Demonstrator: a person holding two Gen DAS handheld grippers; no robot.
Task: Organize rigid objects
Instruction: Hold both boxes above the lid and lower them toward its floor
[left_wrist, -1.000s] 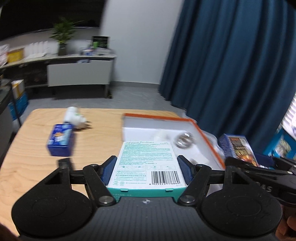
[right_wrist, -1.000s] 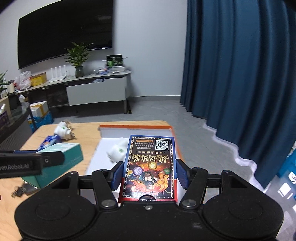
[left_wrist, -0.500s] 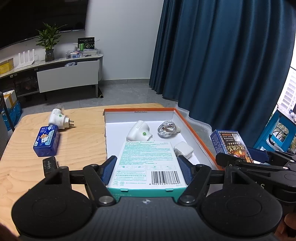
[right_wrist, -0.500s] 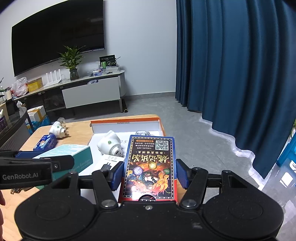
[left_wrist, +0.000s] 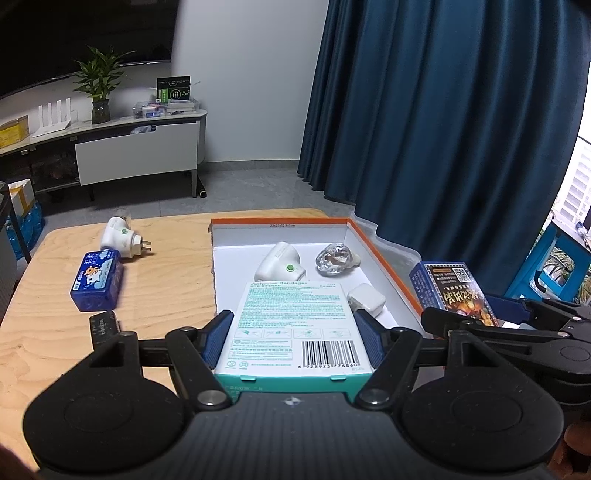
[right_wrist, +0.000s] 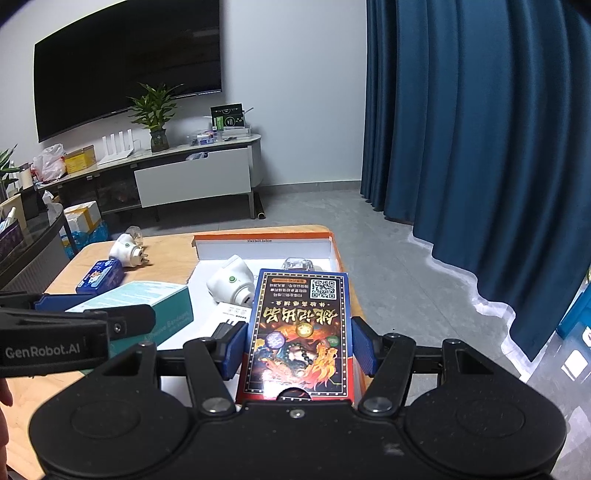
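Both views now sit back from the tray (left_wrist: 384, 258), which holds three items; left tool (left_wrist: 295, 332) grips the bandage box (left_wrist: 295, 321), right tool (right_wrist: 295, 347) the card box (right_wrist: 301, 325), both above it, unplaced; plug (left_wrist: 120, 240) and blue pack (left_wrist: 98, 278) remain on the desk (left_wrist: 166, 280).

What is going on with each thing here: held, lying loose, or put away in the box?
Left gripper: shut on bandage box.
Right gripper: shut on card box.
Orange-rimmed box: open.
Plug adapter: inside it.
Second plug adapter: on table.
Blue tin: on table.
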